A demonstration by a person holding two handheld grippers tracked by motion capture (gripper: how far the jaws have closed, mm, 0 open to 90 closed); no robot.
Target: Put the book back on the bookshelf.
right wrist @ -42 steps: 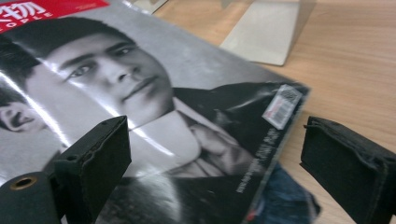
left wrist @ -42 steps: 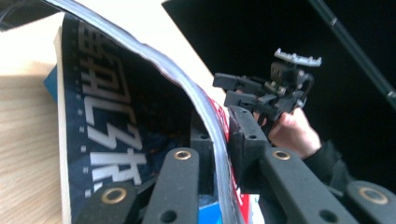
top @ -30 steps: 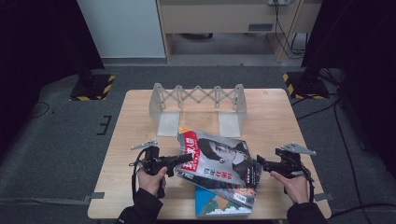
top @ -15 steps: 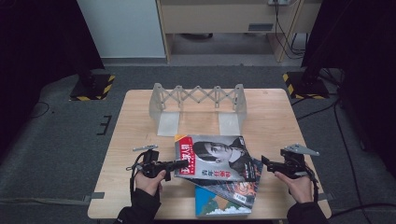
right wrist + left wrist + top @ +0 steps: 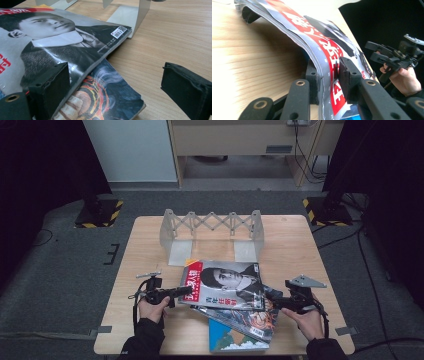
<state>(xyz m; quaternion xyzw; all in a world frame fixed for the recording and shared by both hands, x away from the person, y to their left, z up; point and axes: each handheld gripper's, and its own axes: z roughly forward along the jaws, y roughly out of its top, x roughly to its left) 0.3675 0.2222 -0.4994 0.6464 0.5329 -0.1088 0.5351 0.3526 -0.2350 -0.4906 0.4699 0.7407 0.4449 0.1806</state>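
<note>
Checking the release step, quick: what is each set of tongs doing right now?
Left tongs: just been opening, top magazine between the pads, grip loosened.
Right tongs: open, holding nothing.

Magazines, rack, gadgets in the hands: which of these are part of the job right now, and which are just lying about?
In the job:
- top magazine, its red edge between the left gripper pads, whose jaws have just been opening
- right gripper, open beside the magazine's other edge

Lying about:
- dark illustrated magazine underneath
- blue book at the bottom
- folding rack at the back
</note>
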